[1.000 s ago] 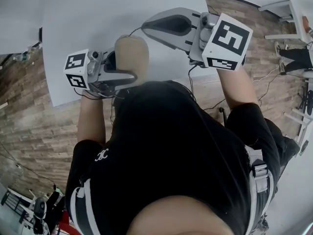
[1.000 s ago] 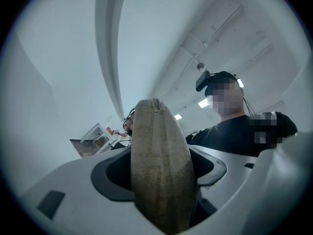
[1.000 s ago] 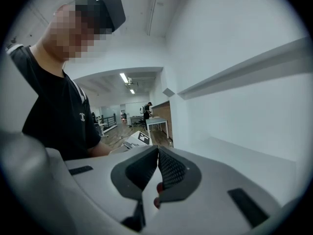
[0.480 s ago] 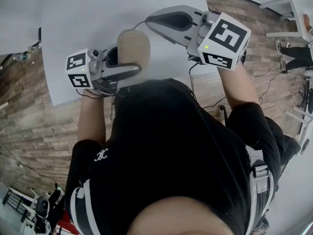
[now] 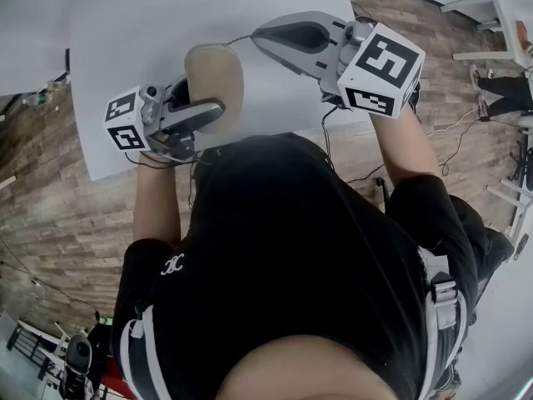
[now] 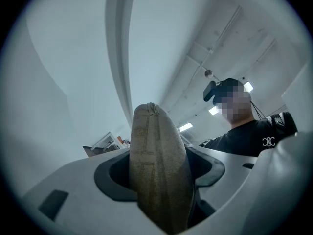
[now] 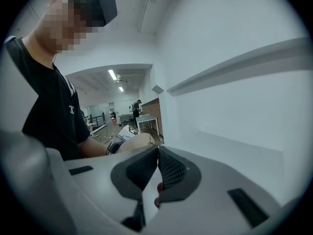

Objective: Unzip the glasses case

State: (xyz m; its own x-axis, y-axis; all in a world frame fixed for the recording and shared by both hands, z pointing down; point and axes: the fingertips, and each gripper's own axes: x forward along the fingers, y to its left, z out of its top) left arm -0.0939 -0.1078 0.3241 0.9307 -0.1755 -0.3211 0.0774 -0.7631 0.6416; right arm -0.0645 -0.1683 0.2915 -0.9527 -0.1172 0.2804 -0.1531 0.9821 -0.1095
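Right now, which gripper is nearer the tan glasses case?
Left. The left gripper grips the glasses case, its fingers having just closed further on it; the right gripper, shut, sits just beside its far end.

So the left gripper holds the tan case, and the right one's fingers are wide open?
Not quite. The right gripper has its fingers shut together, as the right gripper view shows. The left gripper does hold the case, its fingers having just closed further on it.

Bottom of glasses case — cropped
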